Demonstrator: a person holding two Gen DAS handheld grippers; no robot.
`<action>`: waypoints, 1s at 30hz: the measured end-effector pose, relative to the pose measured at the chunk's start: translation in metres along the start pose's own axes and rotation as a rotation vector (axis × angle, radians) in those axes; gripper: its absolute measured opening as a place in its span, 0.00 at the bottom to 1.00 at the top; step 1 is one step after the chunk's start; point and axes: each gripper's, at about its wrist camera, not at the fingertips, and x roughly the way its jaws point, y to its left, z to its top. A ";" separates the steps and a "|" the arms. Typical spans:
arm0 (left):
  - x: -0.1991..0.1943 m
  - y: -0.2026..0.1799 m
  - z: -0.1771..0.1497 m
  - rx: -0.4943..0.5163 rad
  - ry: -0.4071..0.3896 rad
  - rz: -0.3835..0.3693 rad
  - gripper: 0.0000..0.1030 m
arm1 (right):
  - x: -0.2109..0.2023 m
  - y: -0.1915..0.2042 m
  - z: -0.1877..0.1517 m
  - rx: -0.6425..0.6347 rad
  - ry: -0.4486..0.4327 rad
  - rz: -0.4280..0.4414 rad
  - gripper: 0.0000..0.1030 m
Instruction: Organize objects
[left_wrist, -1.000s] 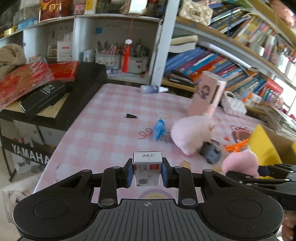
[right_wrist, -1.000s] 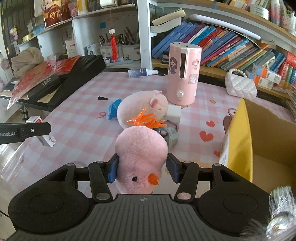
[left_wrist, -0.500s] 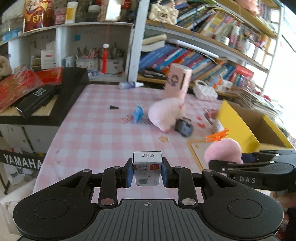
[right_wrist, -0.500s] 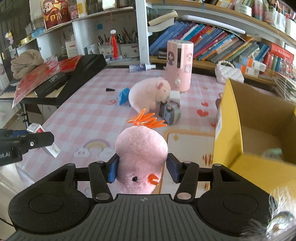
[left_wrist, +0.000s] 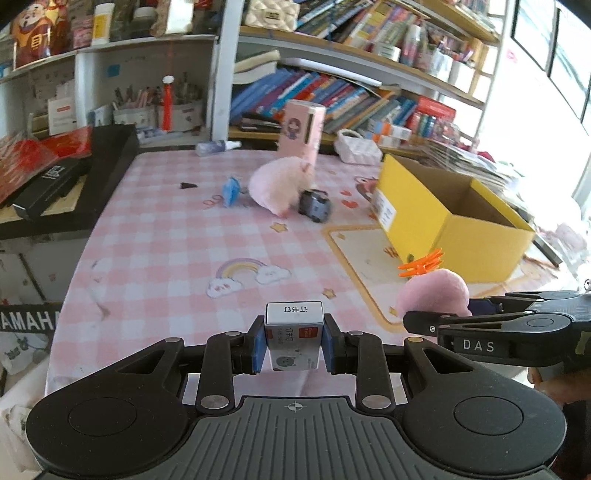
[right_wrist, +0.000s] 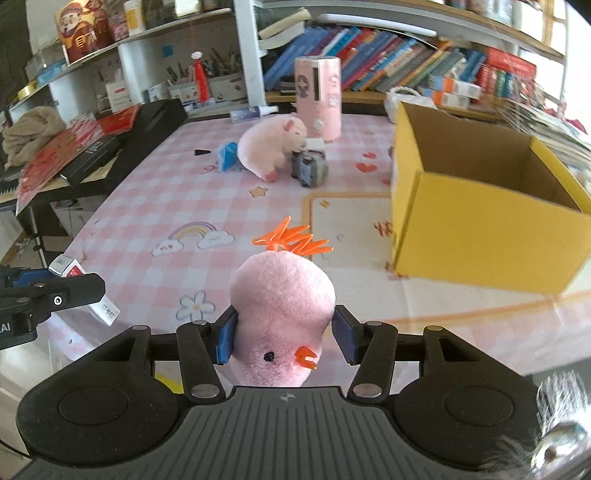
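My left gripper (left_wrist: 294, 346) is shut on a small white staple box (left_wrist: 294, 334), held over the near edge of the pink checked table (left_wrist: 177, 236). My right gripper (right_wrist: 283, 338) is shut on a pink plush chick (right_wrist: 282, 306) with an orange comb; the chick (left_wrist: 434, 291) also shows at the right of the left wrist view. An open yellow cardboard box (right_wrist: 480, 206) stands to the right, beyond the chick. In the right wrist view the left gripper (right_wrist: 74, 290) and its staple box (right_wrist: 70, 267) sit at the far left.
A bigger pink plush pig (right_wrist: 271, 146), a grey toy car (right_wrist: 309, 168), a blue item (right_wrist: 227, 157) and a tall pink canister (right_wrist: 318, 98) lie farther back on the table. A black keyboard case (left_wrist: 92, 173) is at the left. Bookshelves (left_wrist: 332, 85) fill the back.
Both grippers have drawn back from the table's middle and swung right with their loads; the yellow box has come fully into view and the plush pig looks farther away.
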 end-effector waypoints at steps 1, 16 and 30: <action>-0.002 -0.002 -0.002 0.007 0.002 -0.007 0.27 | -0.003 -0.001 -0.004 0.008 -0.001 -0.005 0.49; -0.004 -0.055 -0.017 0.167 0.033 -0.177 0.27 | -0.053 -0.037 -0.057 0.182 -0.020 -0.152 0.49; 0.010 -0.099 -0.017 0.271 0.059 -0.308 0.27 | -0.085 -0.075 -0.086 0.314 -0.022 -0.279 0.49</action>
